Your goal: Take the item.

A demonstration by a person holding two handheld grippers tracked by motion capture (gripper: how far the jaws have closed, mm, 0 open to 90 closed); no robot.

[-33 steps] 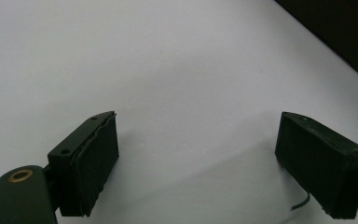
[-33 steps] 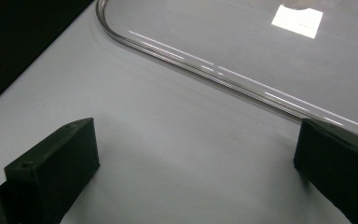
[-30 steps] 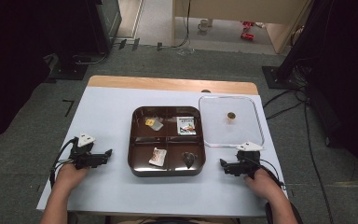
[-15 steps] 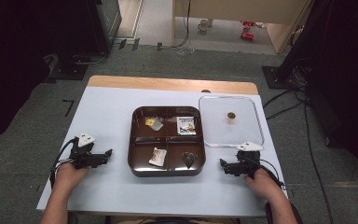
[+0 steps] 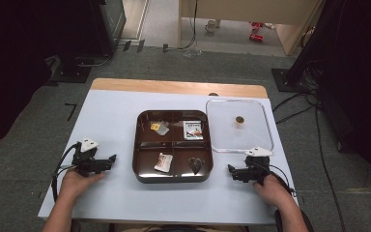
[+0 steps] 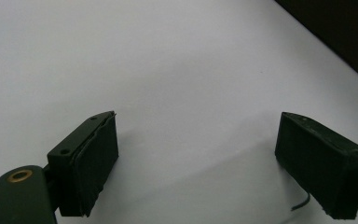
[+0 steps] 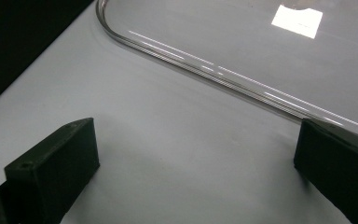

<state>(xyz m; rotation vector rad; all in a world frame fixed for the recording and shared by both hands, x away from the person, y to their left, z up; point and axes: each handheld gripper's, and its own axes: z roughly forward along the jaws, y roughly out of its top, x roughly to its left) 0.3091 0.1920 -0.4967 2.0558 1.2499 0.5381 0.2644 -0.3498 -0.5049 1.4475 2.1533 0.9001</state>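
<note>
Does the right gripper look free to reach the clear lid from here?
Probably yes: the right gripper is open, and bare table lies between it and the clear lid.

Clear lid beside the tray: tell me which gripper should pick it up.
Right. The right gripper rests open just in front of the clear lid, whose rim lies ahead of its jaws; the left gripper sits across the tray.

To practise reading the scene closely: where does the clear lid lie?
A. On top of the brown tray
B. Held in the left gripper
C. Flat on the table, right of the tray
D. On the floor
C: the clear lid lies flat on the table just right of the brown tray, whose four compartments are uncovered; both grippers rest open, holding nothing.
</note>
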